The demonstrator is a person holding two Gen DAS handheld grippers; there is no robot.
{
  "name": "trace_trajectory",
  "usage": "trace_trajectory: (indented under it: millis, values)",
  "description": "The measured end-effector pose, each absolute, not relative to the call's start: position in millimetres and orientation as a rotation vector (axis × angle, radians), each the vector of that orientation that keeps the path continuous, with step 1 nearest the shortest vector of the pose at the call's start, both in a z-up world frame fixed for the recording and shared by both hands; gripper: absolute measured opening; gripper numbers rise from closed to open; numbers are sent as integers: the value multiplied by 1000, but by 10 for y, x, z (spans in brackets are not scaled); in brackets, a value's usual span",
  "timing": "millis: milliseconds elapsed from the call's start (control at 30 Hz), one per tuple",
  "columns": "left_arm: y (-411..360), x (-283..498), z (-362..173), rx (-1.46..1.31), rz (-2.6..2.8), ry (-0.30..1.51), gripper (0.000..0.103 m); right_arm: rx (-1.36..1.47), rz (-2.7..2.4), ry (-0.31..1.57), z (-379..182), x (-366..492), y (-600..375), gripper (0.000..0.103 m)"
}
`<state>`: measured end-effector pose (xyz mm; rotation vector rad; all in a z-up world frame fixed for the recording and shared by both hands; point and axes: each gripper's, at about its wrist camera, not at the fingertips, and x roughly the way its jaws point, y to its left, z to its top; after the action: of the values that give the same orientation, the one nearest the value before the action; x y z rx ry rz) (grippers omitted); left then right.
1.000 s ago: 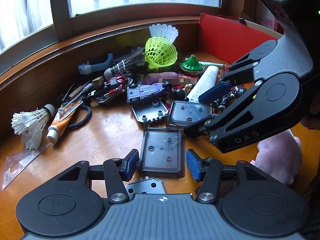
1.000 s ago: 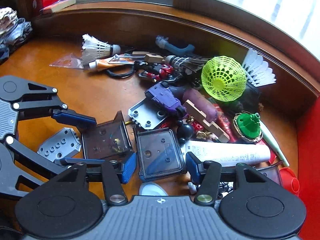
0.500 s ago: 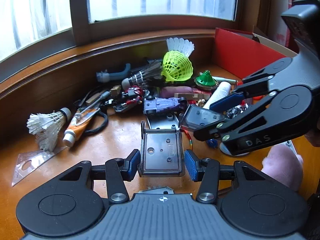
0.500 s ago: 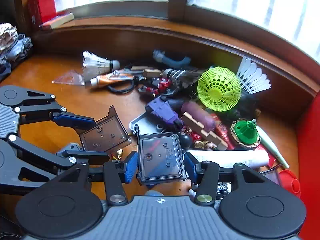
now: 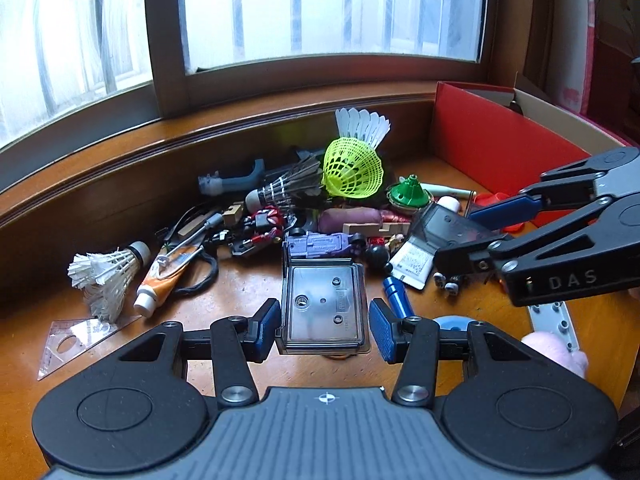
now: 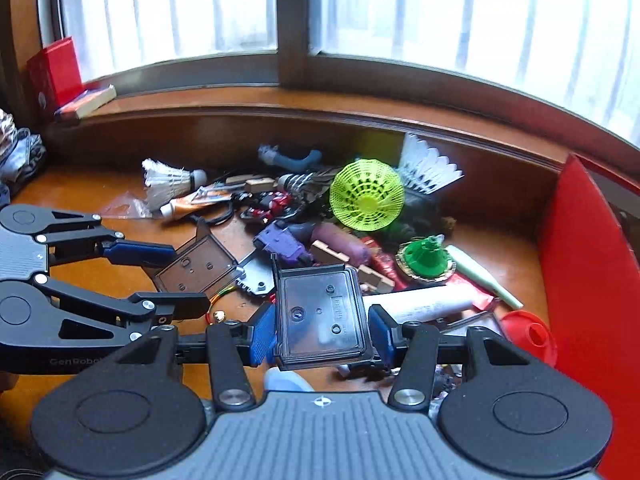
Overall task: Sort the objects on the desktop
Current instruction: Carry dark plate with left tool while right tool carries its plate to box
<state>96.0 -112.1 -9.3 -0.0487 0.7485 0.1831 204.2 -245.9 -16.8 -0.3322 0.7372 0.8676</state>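
Gripping: left tongs (image 5: 323, 323) dark case (image 5: 323, 305) | right tongs (image 6: 319, 333) smoky case (image 6: 320, 314)

A: What colours sit at the far side?
B: A neon yellow-green mesh shuttlecock (image 5: 352, 168), a white feather one (image 5: 362, 125) behind it, and a green cone top (image 5: 409, 193) to its right.
A: And the box (image 5: 492, 146) on the right?
B: Red outside.
A: Nearer?
B: A purple toy car (image 5: 320, 243), an orange-and-white tube (image 5: 162, 283) at left, smoky dark translucent plates (image 5: 323, 307), blue pads (image 5: 267, 330), a warm brown bench (image 5: 240, 292).
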Motion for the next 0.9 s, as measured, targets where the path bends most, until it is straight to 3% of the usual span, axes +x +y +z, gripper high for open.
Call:
trace_trajectory:
  millis: [900]
  values:
    - [-1990,1693,374,3,75,660,49,-186,699,608,338,2350,-3660,53]
